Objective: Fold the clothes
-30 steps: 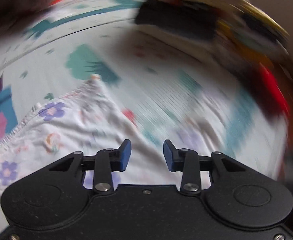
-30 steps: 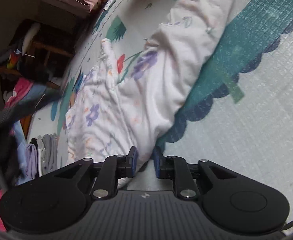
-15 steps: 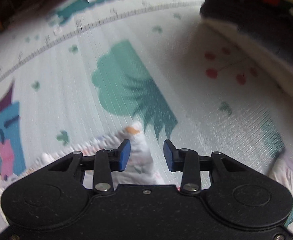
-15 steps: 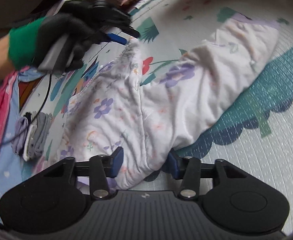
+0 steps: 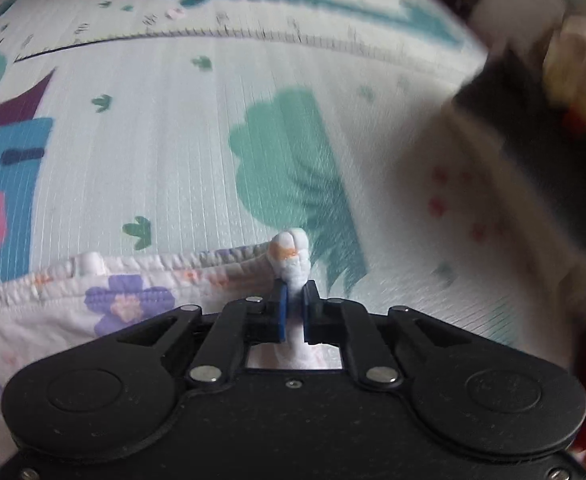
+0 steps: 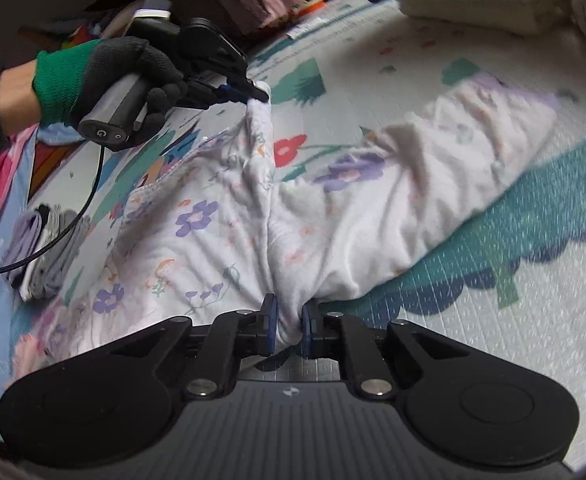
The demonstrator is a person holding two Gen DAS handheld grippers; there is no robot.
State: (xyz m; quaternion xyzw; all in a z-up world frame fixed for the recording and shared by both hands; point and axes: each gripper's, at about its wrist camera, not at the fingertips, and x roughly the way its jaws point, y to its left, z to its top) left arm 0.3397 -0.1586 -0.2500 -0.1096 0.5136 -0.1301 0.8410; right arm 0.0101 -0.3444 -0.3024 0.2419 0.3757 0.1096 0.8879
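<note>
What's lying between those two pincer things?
Only the floral pants: in the right wrist view their cloth spans from the left gripper to the right gripper, both pinching it.

pyjama trousers (image 6: 333, 216): white, purple flowers | play mat (image 5: 173, 152): pale, teal shapes | glove (image 6: 93, 72): black-green

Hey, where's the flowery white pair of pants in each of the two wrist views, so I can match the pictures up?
Left wrist view: the flowery white pants fill the lower left, their waistband corner pinched in the left gripper.
Right wrist view: they spread across the middle, and the right gripper pinches their near edge.
Shared landmark: the green tree print on the play mat, just beyond the pinched corner in both views.
</note>
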